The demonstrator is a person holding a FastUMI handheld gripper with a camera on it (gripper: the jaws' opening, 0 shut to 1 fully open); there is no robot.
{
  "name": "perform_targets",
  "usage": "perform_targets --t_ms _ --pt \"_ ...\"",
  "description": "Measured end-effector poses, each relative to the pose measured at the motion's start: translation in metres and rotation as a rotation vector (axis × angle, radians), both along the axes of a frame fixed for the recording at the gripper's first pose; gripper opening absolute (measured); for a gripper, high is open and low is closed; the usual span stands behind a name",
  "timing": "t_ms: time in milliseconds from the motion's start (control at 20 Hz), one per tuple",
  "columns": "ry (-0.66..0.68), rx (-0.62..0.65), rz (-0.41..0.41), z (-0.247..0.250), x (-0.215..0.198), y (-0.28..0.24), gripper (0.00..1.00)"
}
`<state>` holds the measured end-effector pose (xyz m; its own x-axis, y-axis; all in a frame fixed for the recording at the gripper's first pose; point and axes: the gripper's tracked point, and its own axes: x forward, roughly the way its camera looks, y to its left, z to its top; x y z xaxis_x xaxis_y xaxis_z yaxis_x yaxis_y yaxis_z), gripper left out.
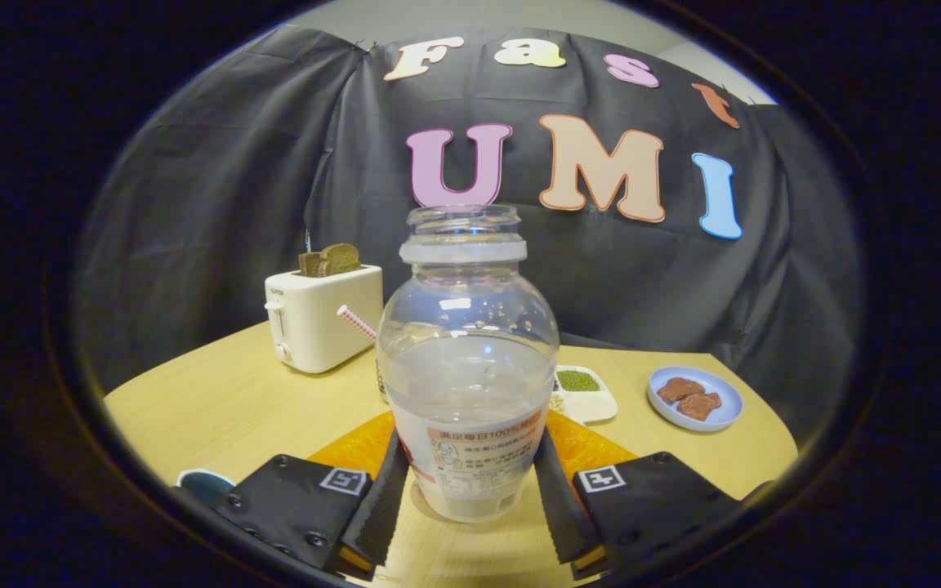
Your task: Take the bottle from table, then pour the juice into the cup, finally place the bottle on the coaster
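Gripper view, forward along the two fingers. Largest: round wooden table (217, 400) spanning the scene. Next, white toaster (323, 318) with dark bread slices in its slots, well back beside the booth wall. Then clear bottle (468, 367), upright, cap off, pale liquid to about mid-body, label low on its side, standing between the fingers with its base apparently on the tabletop. Behind and under the bottle's far side, orange coaster (593, 449), flat on the table, bottle just in front of it and not yet on it. Further out, blue plate (695, 398) with brown pieces, and white divided dish (585, 394) holding green and pale grains. Striped straw (356, 322) poking out from behind the bottle, likely from the cup, itself mostly hidden, so fill level impossible to judge. Dark round object (205, 483) near the table's near rim, identity unclear. Gripper (468, 490) closed around the bottle's lower body, both fingers pressing on the labelled sides. Judged progress: grasp in place; impossible to say from this moment alone whether pouring is done or pending, liquid remaining either way. Left for certain: setting the bottle onto the coaster and releasing. Smallest: square markers on the finger mounts.
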<state>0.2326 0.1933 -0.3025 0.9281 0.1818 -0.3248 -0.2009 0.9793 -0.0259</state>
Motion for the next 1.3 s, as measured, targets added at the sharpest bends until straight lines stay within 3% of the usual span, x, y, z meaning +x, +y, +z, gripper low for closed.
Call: perform_targets --t_ms 300,950,1300 --pt "0.035 0.01 0.035 -0.03 0.008 0.008 0.78" --pt "0.06 0.065 0.022 -0.052 0.02 0.009 0.79" --pt "0.076 0.085 0.035 -0.059 0.013 0.01 0.96"
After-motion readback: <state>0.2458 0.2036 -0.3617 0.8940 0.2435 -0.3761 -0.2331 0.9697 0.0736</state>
